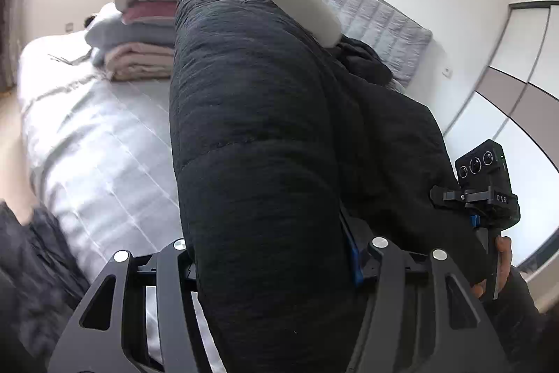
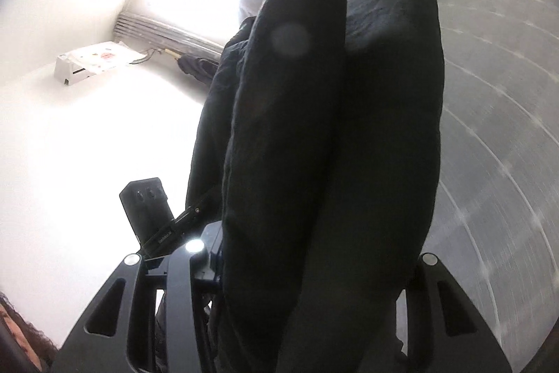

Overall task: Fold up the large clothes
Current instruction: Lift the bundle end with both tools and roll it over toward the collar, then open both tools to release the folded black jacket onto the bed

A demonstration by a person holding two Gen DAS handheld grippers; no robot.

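We hold a big black puffy coat up over the grey bed, with our left gripper squeezing one thick fold and our right gripper squeezing another, while a pile of folded clothes sits far off on the left.

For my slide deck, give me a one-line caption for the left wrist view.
Left gripper clamps a puffy black coat above the grey bed.
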